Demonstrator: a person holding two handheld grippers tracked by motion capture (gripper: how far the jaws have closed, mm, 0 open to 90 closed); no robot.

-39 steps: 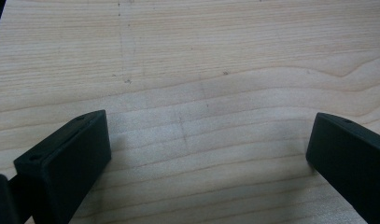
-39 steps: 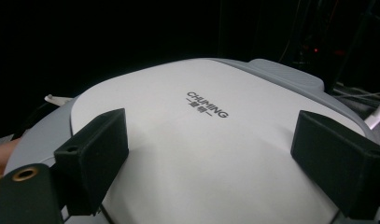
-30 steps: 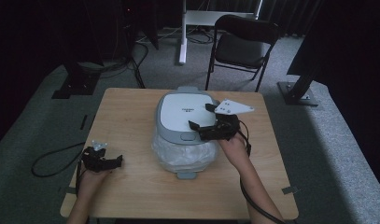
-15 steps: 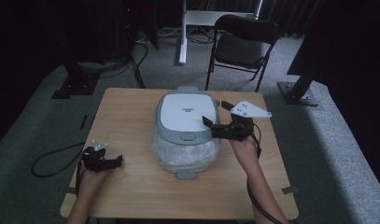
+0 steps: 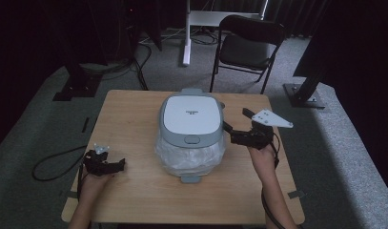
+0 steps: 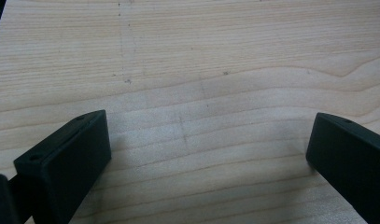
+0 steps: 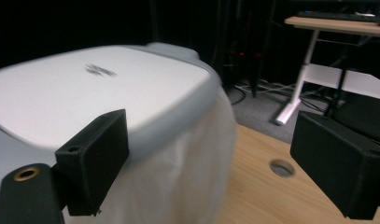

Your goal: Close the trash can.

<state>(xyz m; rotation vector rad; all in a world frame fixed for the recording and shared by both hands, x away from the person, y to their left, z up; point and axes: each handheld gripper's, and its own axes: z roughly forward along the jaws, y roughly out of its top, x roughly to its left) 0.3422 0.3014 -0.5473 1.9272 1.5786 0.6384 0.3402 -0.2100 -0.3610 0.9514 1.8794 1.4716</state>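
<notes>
Resting low on the pale wooden table (image 5: 134,191), our left gripper (image 5: 105,164) sits at the near left corner with its jaws spread wide; in the left gripper view we see nothing but bare wood grain between them. We judge it is parked there to stay out of the way, since it stands well apart from the work.

Our right gripper (image 5: 239,134) is held above the table on the right side, just beside the white and grey rice cooker with its rounded closed lid (image 5: 191,119). Its jaws are also spread and grip nothing. In the right gripper view the left jaw overlaps the grey rim of the lid (image 7: 173,121), though whether it touches we cannot tell, and the right jaw stands off over open table, near a small round cable hole (image 7: 282,168). We read this as the gripper lined up on the cooker's side, perhaps to steady it or reach the lid.

The cooker stands at the middle of the table, its body wrapped in a crinkled translucent plastic bag (image 5: 189,155), with the release button (image 5: 192,140) facing us.

Beyond the table a black folding chair (image 5: 246,47) and a white desk leg (image 5: 187,33) stand on grey carpet.
</notes>
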